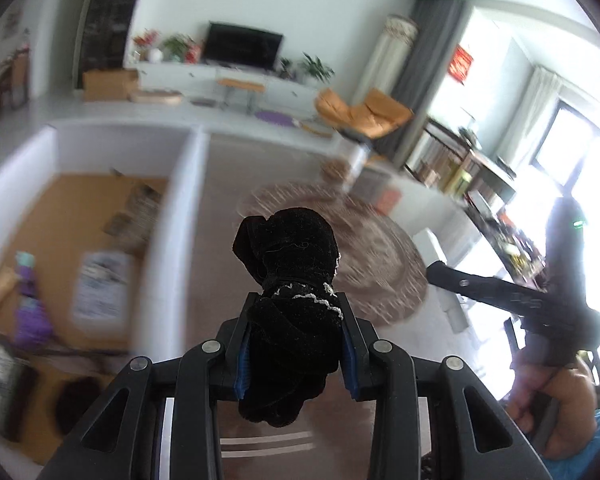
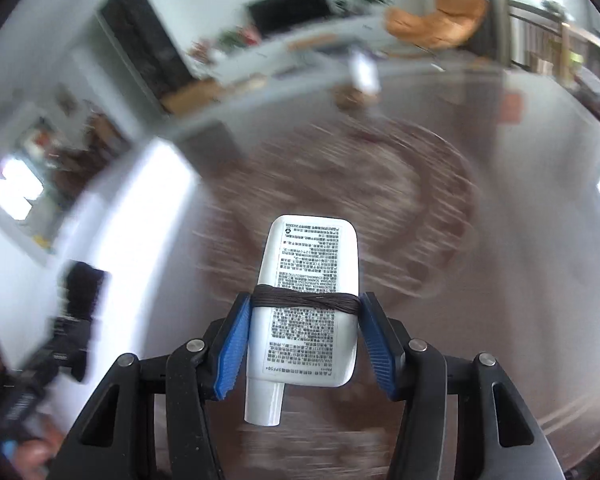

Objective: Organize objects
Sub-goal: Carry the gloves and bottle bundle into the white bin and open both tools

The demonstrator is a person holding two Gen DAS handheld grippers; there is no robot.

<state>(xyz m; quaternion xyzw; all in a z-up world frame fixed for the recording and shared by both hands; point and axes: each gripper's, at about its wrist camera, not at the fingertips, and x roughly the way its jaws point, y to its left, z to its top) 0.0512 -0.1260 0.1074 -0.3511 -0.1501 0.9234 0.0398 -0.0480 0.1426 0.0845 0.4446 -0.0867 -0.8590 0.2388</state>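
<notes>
My left gripper [image 1: 296, 308] is shut on a black velvet scrunchie with white lace trim [image 1: 290, 280], held above the brown table. My right gripper [image 2: 305, 312] is shut on a white sunscreen tube [image 2: 308, 304] with printed text, cap pointing back at me; a dark hair tie [image 2: 306, 300] is wrapped around the tube. The right gripper also shows at the right of the left wrist view [image 1: 500, 288], held in a hand. A white box with a cork-coloured floor [image 1: 100, 208] stands to the left, holding a purple item [image 1: 30, 312] and several blurred things.
A round woven mat [image 1: 380, 248] lies on the table ahead, also in the right wrist view [image 2: 340, 200]. A small clear bottle [image 1: 356, 160] and a basket stand at the far edge. The box's white wall [image 2: 132, 220] is to the left. Both views are motion-blurred.
</notes>
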